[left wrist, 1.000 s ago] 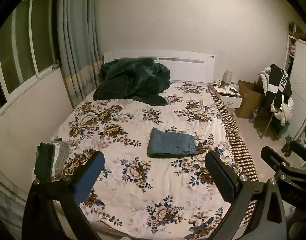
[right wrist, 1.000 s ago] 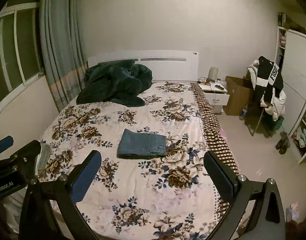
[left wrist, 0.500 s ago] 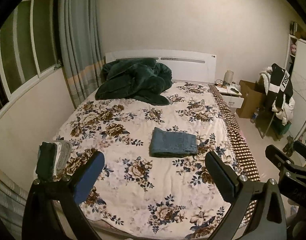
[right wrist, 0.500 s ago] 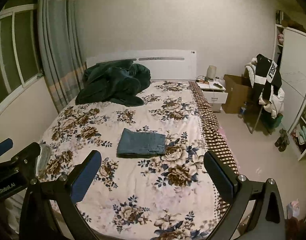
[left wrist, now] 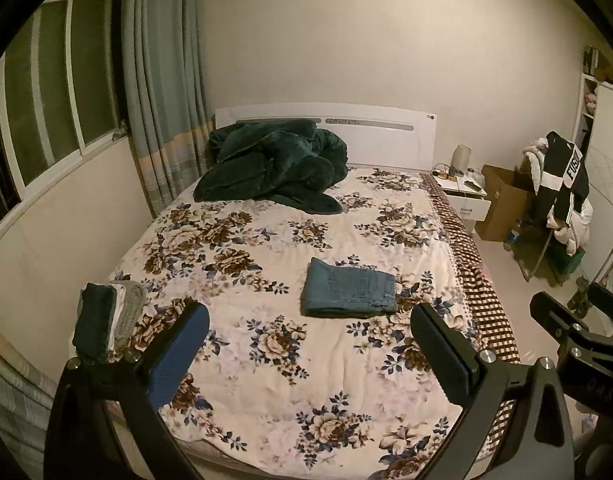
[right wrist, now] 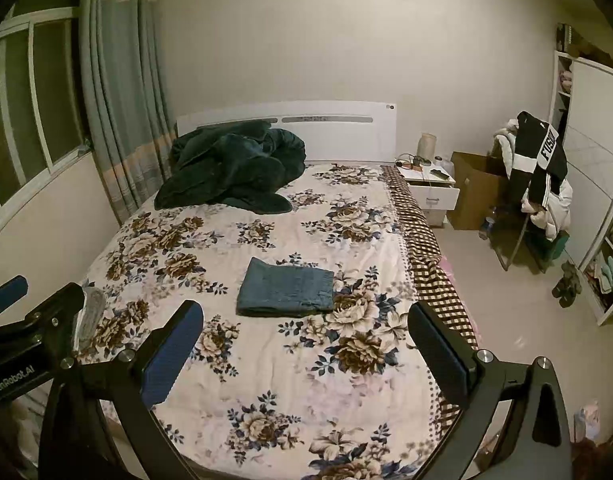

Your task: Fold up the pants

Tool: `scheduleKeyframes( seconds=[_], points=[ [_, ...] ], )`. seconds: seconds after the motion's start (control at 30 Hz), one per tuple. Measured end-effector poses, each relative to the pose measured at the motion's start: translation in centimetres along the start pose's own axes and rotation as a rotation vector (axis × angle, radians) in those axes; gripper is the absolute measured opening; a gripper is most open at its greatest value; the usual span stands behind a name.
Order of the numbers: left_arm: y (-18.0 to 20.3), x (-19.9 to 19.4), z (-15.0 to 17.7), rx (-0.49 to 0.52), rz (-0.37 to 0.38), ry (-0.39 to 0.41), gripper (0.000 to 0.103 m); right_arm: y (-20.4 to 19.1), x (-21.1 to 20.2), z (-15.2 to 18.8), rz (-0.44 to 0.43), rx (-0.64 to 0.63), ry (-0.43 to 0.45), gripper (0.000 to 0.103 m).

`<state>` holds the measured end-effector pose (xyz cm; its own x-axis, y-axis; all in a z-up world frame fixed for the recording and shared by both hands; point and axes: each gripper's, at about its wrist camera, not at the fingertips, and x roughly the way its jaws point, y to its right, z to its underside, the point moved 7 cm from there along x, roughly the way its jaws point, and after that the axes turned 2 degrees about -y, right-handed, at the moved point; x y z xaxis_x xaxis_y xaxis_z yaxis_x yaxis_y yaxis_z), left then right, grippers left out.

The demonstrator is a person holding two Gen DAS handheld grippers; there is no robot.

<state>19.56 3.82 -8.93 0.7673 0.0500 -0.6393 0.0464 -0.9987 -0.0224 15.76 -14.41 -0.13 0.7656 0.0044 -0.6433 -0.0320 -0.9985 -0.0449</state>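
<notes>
Both cameras have risen a little and drawn back from the bed, while the folded jeans stay where they were.

From the left wrist, the left gripper [left wrist: 309, 344] hangs above the near part of the bed [left wrist: 266, 408], its fingers [left wrist: 178, 354] spread wide and holding nothing. The folded jeans [left wrist: 348, 294] lie flat as a neat rectangle in the middle of the floral bedspread, well apart from a small stack of folded clothes [left wrist: 106, 320] at the left edge. A dark green blanket [left wrist: 274, 164] is heaped near the headboard.

From the right wrist, the right gripper [right wrist: 306, 346] is equally released and empty. The denim looks soft but rather thick and heavy; I judge it is best taken at the folded edge, through all layers together.
</notes>
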Motion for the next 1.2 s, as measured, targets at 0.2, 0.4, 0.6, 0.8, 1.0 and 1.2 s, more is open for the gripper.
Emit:
scheduleKeyframes(
  seconds=[0.2, 0.4, 0.6, 0.8, 1.0, 1.2],
  points=[
    [-0.1, 0.0, -0.1, 0.001, 0.001, 0.0, 0.103, 0.1, 0.0, -0.3, -0.009, -0.01, 0.001, 0.103],
    [-0.1, 0.1, -0.1, 0.004, 0.0, 0.002, 0.103, 0.2, 0.6, -0.7, -0.017, -0.016, -0.002, 0.103],
    [-0.1, -0.1, 0.0, 0.002, -0.002, 0.003, 0.103, 0.2, 0.8, -0.9, -0.025, -0.02, -0.003, 0.103],
    [-0.1, -0.2, -0.1, -0.001, -0.004, 0.005, 0.103, 0.3, 0.8, -0.9, -0.025, -0.021, -0.003, 0.103],
    [-0.2, -0.5, -0.4, -0.005, -0.002, 0.005, 0.103, 0.3, 0.9, -0.9, -0.024, -0.021, -0.003, 0.103],
    [-0.3, -0.5, -0.3, -0.003, -0.008, 0.006, 0.103, 0.3, 1.0, -0.4, -0.019, -0.019, -0.008, 0.103]
  ],
)
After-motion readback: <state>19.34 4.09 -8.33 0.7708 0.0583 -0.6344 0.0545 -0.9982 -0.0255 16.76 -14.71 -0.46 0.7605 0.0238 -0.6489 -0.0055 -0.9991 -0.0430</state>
